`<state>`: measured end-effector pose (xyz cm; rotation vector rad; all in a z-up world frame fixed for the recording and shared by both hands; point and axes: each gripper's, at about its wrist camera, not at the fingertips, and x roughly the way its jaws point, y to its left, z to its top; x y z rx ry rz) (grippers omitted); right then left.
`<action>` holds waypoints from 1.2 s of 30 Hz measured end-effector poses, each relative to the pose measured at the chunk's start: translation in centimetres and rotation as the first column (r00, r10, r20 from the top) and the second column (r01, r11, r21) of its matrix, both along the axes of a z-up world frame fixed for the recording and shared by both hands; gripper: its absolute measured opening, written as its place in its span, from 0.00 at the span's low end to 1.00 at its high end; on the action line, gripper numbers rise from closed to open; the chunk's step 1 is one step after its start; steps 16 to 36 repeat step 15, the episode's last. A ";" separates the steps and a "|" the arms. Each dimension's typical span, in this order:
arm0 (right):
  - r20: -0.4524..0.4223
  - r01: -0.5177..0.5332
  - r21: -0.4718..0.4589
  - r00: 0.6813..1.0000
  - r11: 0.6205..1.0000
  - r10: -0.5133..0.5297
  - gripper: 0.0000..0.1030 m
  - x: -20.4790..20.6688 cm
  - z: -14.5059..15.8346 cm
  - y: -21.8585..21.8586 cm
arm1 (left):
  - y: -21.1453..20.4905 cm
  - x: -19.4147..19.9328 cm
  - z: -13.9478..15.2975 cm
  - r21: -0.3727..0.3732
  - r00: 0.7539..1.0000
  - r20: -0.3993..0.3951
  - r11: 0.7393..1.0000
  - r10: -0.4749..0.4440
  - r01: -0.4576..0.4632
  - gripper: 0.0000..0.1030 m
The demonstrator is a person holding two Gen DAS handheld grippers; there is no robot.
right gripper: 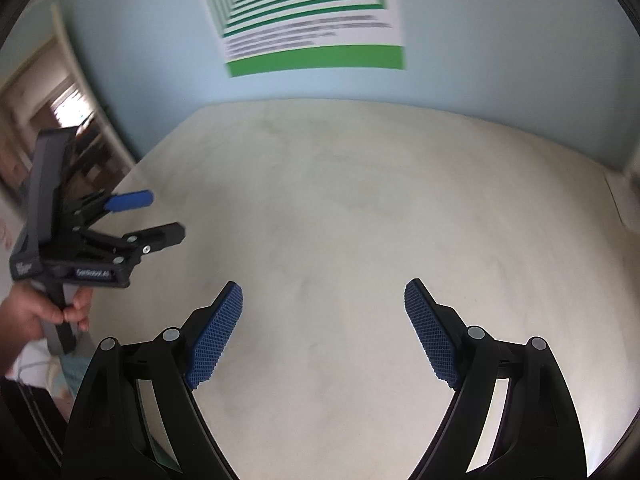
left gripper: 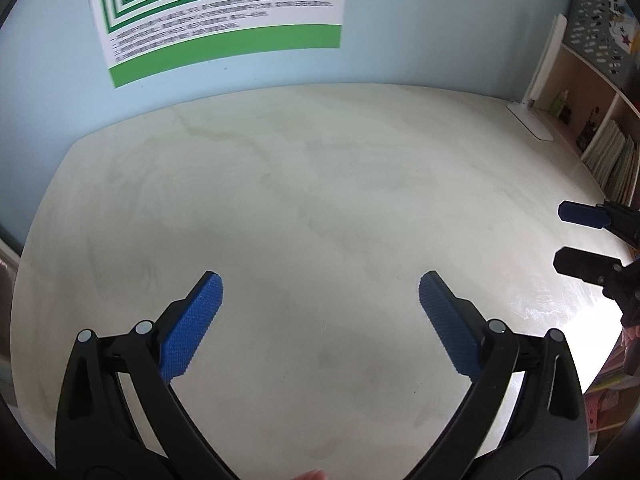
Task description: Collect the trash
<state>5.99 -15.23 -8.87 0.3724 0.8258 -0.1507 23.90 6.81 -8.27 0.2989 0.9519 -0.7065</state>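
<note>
No trash is seen on the pale bench (left gripper: 320,184), over which the left tongs (left gripper: 320,292) and right tongs (right gripper: 324,300) are held spread apart and empty, so collection is judged finished or unstarted.

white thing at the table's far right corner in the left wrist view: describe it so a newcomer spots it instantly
Start at the pale table under the green-striped poster on the blue wall. Follow its far edge right to the bookshelf. There a white lamp base lies flat with a white stem rising along the shelf: the only thing resting on the table.
</note>
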 end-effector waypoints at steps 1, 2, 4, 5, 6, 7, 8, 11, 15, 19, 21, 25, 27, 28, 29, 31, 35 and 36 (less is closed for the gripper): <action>0.000 0.025 0.007 1.000 1.000 -0.025 0.83 -0.2 -0.2 -0.4 | -0.4 0.1 -0.1 0.000 1.000 0.001 1.000 -0.008 0.008 0.93; 0.003 0.046 0.016 0.999 0.999 -0.046 0.83 -0.4 -0.3 -0.7 | -1.0 0.5 -0.2 -0.003 1.000 0.000 1.000 -0.019 0.019 0.93; 0.001 0.090 0.023 0.996 0.996 -0.091 0.83 -0.9 -0.5 -0.9 | -1.3 0.5 -0.3 -0.006 0.999 0.002 0.999 -0.033 0.033 0.93; -0.001 0.106 0.028 0.994 0.994 -0.106 0.83 -1.0 -0.6 -1.0 | -1.5 0.5 -0.4 -0.004 0.999 0.003 0.999 -0.043 0.043 0.93; -0.002 0.114 0.030 0.993 0.993 -0.114 0.84 -1.0 -0.7 -0.9 | -1.7 0.6 -0.5 0.001 0.999 0.003 0.999 -0.050 0.050 0.93; 0.000 0.123 0.034 0.992 0.992 -0.123 0.84 -1.4 -0.7 -1.1 | -1.8 0.6 -0.5 0.002 0.998 0.000 0.998 -0.059 0.059 0.93; 0.004 0.126 0.040 0.992 0.991 -0.126 0.84 -1.5 -0.7 -1.2 | -2.0 0.7 -0.5 0.005 0.998 -0.003 0.998 -0.065 0.065 0.93; 0.006 0.139 0.048 0.990 0.989 -0.140 0.84 -1.5 -0.5 -1.2 | -2.3 1.1 -0.6 0.023 0.998 -0.005 0.997 -0.070 0.070 0.93; 0.006 0.151 0.057 0.988 0.987 -0.151 0.84 -1.3 -0.2 -1.5 | -2.3 1.5 -0.3 0.027 0.998 0.005 0.998 -0.065 0.065 0.93; 0.006 0.151 0.057 0.988 0.987 -0.151 0.84 -1.3 -0.2 -1.5 | -2.3 1.5 -0.3 0.027 0.998 0.005 0.998 -0.065 0.065 0.93; 0.006 0.151 0.057 0.988 0.987 -0.151 0.84 -1.3 -0.2 -1.5 | -2.3 1.5 -0.3 0.027 0.998 0.005 0.998 -0.065 0.065 0.93; 0.006 0.151 0.057 0.988 0.987 -0.151 0.84 -1.3 -0.2 -1.5 | -2.3 1.5 -0.3 0.027 0.998 0.005 0.998 -0.065 0.065 0.93; 0.006 0.151 0.057 0.988 0.987 -0.151 0.84 -1.3 -0.2 -1.5 | -2.3 1.5 -0.3 0.027 0.998 0.005 0.998 -0.065 0.065 0.93; 0.006 0.151 0.057 0.988 0.987 -0.151 0.84 -1.3 -0.2 -1.5 | -2.3 1.5 -0.3 0.027 0.998 0.005 0.998 -0.065 0.065 0.93; 0.006 0.151 0.057 0.988 0.987 -0.151 0.84 -1.3 -0.2 -1.5 | -2.3 1.5 -0.3 0.027 0.998 0.005 0.998 -0.065 0.065 0.93; 0.006 0.151 0.057 0.988 0.987 -0.151 0.84 -1.3 -0.2 -1.5 | -2.3 1.5 -0.3 0.027 0.998 0.005 0.998 -0.065 0.065 0.93; 0.006 0.151 0.057 0.988 0.987 -0.151 0.84 -1.3 -0.2 -1.5 | -2.3 1.5 -0.3 0.027 0.998 0.005 0.998 -0.065 0.065 0.93; 0.006 0.151 0.057 0.988 0.987 -0.151 0.84 -1.3 -0.2 -1.5 | -2.3 1.5 -0.3 0.027 0.998 0.005 0.998 -0.065 0.065 0.93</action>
